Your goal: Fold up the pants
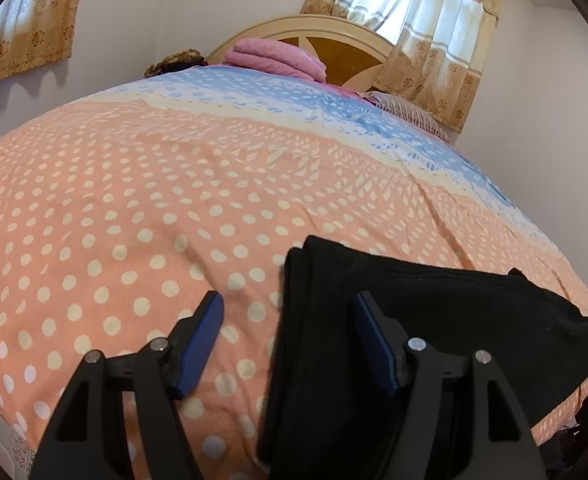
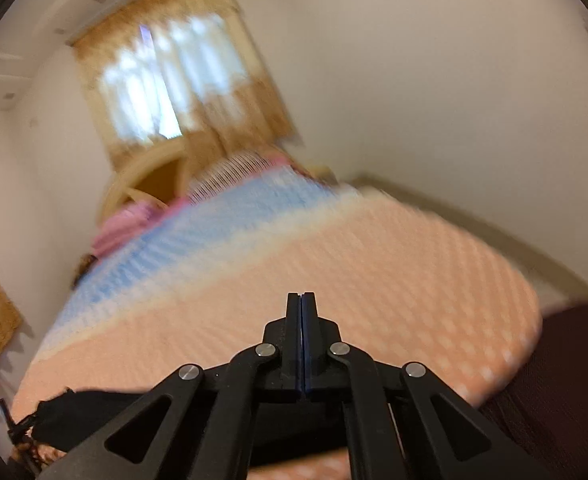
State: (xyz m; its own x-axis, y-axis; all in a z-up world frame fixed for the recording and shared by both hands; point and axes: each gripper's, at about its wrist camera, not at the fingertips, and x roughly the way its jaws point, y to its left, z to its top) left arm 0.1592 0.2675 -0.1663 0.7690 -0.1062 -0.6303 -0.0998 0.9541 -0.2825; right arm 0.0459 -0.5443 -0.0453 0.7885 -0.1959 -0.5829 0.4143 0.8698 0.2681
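Observation:
The black pants lie folded in layers on the bed near its front edge, at the lower right of the left wrist view. My left gripper is open and empty, just above the pants' left edge, with one blue-padded finger over the bedspread and the other over the black cloth. In the blurred right wrist view my right gripper is shut with nothing between its fingers, raised above the bed. A strip of the black pants shows at the lower left, under the gripper.
The bed has an orange polka-dot and blue bedspread. A folded pink blanket and a striped pillow lie by the headboard. Curtained windows and white walls stand behind. A dark maroon cloth is at the right edge.

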